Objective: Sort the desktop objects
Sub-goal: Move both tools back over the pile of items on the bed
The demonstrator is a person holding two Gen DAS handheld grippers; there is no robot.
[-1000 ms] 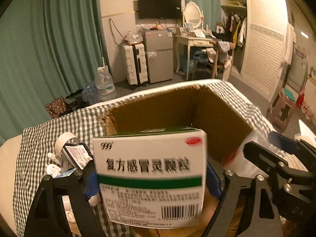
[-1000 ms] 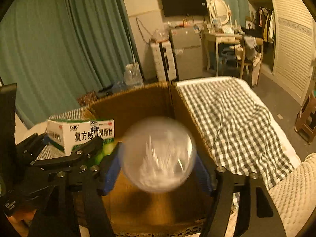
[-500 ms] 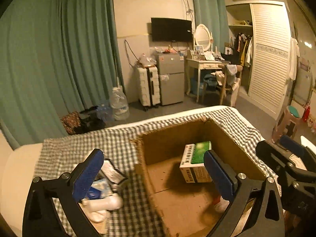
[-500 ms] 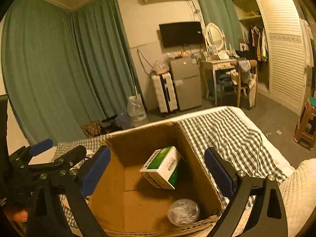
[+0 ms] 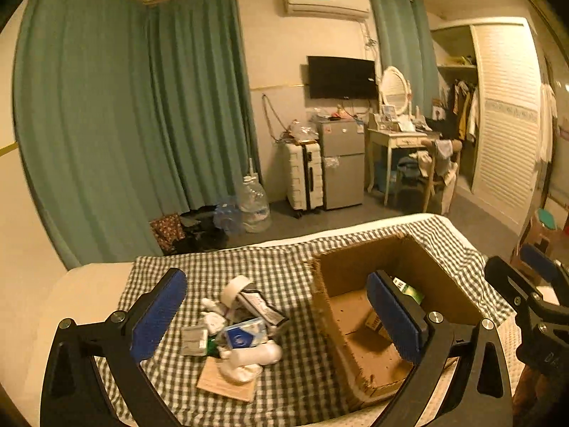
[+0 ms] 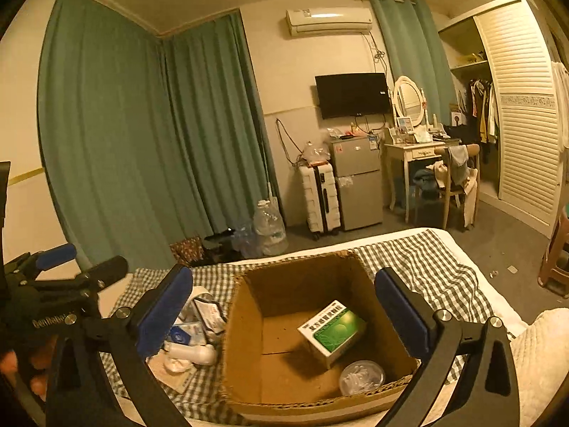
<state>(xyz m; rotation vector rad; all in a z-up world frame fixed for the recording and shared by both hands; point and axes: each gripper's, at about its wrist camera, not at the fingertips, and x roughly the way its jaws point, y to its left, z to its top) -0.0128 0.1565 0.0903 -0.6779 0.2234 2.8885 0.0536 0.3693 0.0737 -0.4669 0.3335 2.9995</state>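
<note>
Bedroom, dim yellow light, green curtains [image 6: 149, 149] across the back wall, TV [image 6: 352, 94] and air conditioner [image 6: 329, 21] at 12 o'clock, small fridge [image 6: 357, 181] and suitcase [image 6: 320, 201] below them, dressing table [image 6: 414, 156] at 2 o'clock. A checked cloth [image 5: 284, 270] is spread over the bed in the foreground. An open cardboard box [image 6: 245, 320] is set on the cloth. Inside it a green-and-white medicine box [image 6: 332, 331] is seen lying tilted near the middle, and a round clear container [image 6: 361, 377] is seen at 5 o'clock of it, against the near wall. A pile of small items [image 5: 234, 327] is left on the cloth at 9 o'clock of the cardboard box: a tape roll [image 5: 233, 286], a white bottle [image 5: 254, 354], a blue-and-white packet [image 5: 245, 334], a flat card [image 5: 227, 379] under them. The left gripper [image 5: 275, 316] is held above pile and box, jaws spread fully, nothing between the pads. The right gripper [image 6: 284, 316] is held above the cardboard box, its jaws opening to near full width, nothing gripped. Each gripper is partly seen at the edge of the other's view.
</note>
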